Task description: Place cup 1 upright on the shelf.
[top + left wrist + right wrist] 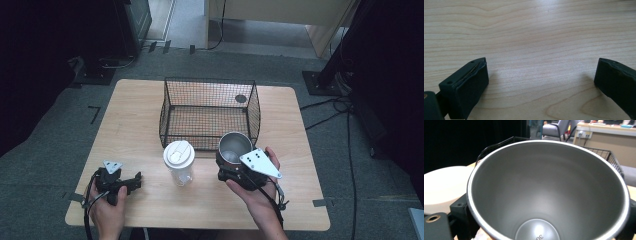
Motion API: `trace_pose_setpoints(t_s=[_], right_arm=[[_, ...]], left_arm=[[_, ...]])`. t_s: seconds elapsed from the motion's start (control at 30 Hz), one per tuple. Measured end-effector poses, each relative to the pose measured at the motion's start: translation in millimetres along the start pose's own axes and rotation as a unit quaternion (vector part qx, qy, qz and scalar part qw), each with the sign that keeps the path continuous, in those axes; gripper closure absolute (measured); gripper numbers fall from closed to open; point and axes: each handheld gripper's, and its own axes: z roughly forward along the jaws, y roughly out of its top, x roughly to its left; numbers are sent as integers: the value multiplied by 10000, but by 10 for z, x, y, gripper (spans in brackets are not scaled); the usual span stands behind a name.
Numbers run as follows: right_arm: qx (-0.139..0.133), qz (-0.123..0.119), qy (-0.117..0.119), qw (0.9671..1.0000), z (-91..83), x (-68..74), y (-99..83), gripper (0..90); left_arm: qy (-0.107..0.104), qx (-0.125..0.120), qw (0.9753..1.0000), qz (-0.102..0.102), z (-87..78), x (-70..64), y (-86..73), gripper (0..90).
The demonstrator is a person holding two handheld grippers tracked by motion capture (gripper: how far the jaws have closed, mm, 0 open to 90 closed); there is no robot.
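Pale wood desk [140, 115] carried a wire basket [210, 112]; from above, my right gripper [235, 167] clamped the steel cup [234, 148] just before it, lidded tumbler [179, 161] beside. Left gripper [541, 82] fingers were spread over bare desk. Right view: cup [549, 190] pinched, basket behind.

High view: fixed overhead, facing forward and down over the whole table [150, 210]. Left gripper view: low, close to bare tabletop. Right gripper view: very near, looking into the steel cup [549, 195], shared with high view.
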Motion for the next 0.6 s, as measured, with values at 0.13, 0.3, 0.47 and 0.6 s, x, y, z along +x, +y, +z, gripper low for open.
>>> trace_pose_setpoints(t_s=[0.13,0.3,0.47,0.6], right_arm=[[-112,-21,-82,9999,37,-13,15,75],[-373,30,-135,9992,91,-45,38,75],[-690,-8,-350,9970,177,-85,44,75],[-733,107,-329,9967,216,-110,60,75]], left_arm=[[0,0,10000,2,0,0,0,0],[2,1,10000,2,0,0,0,0],[1,1,10000,3,0,0,0,0],[2,7,10000,7,-1,1,1,0]])
